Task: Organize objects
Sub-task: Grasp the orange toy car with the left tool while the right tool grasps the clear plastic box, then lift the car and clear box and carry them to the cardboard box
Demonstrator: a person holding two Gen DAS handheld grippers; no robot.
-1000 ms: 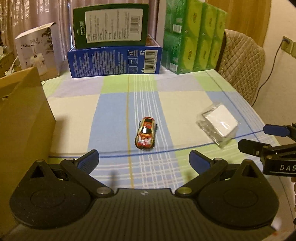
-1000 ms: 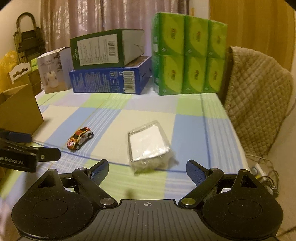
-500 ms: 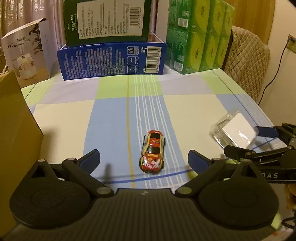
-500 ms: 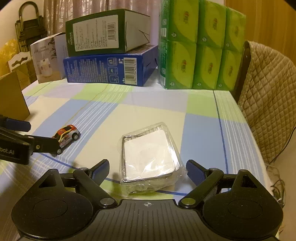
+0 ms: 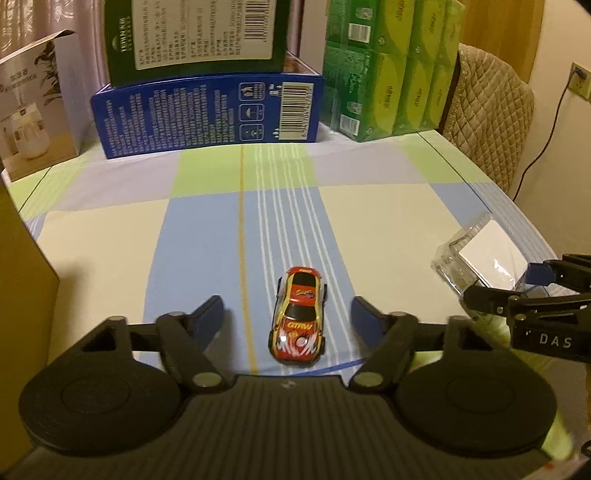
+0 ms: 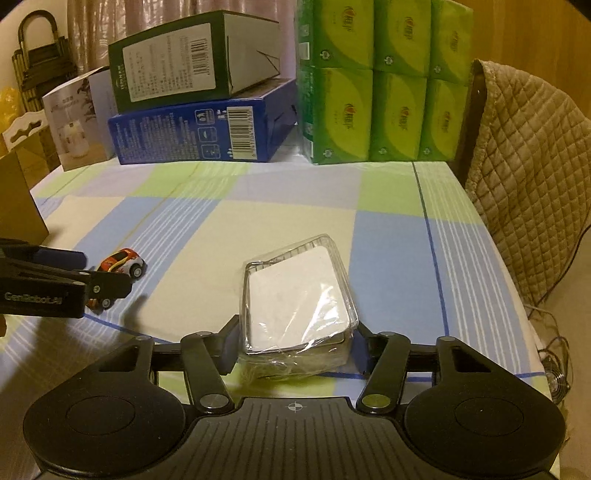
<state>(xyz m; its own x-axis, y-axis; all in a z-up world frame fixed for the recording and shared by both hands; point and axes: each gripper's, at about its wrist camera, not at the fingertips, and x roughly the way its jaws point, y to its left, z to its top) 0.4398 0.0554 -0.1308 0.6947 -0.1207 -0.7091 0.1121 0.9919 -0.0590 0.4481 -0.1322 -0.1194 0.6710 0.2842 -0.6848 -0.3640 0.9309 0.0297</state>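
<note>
Readable stuff: the little red and yellow toy car (image 5: 297,318) has "GTRW" across its hood. The black right gripper (image 5: 496,290) body says "DAS". The black left gripper (image 6: 96,271) arm reads roughly "GenRobot.AI", a bit blurry. Box print's too small.

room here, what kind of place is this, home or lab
Most likely a home dining or living room: a table under a checked cloth, a chair with a quilted cover, curtains, and bulk packs of green tissues stacked by household boxes.
</note>
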